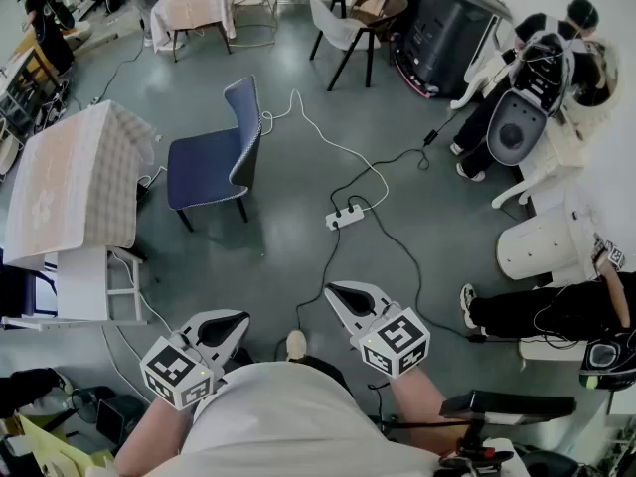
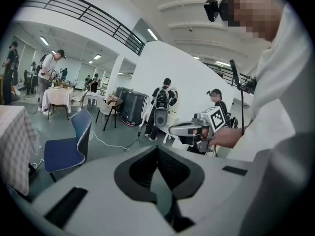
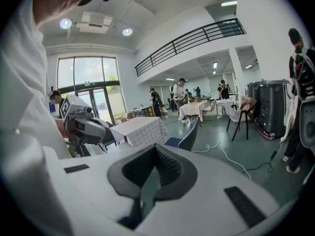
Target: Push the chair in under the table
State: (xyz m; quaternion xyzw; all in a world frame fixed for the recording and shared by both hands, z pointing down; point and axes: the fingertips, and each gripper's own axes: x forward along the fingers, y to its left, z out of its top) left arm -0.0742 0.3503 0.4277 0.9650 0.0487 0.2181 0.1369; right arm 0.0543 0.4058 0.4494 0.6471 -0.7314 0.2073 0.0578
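A blue chair point(image 1: 211, 159) stands on the grey floor, pulled out to the right of a table point(image 1: 68, 179) with a checked cloth, its seat facing the table. Both grippers are held low near my body, well short of the chair. My left gripper point(image 1: 237, 320) is shut and empty, and so is my right gripper point(image 1: 334, 290). In the left gripper view the chair point(image 2: 66, 149) is at the left beyond the shut left gripper point(image 2: 157, 149). Past the shut right gripper point(image 3: 155, 147), the right gripper view shows the chair point(image 3: 189, 134) and table point(image 3: 140, 129) ahead.
A white power strip point(image 1: 344, 217) with white and dark cables lies on the floor between me and the chair. People sit at the right by a white round stool point(image 1: 542, 246). Another chair point(image 1: 343, 28) and a covered table point(image 1: 194, 3) stand at the back.
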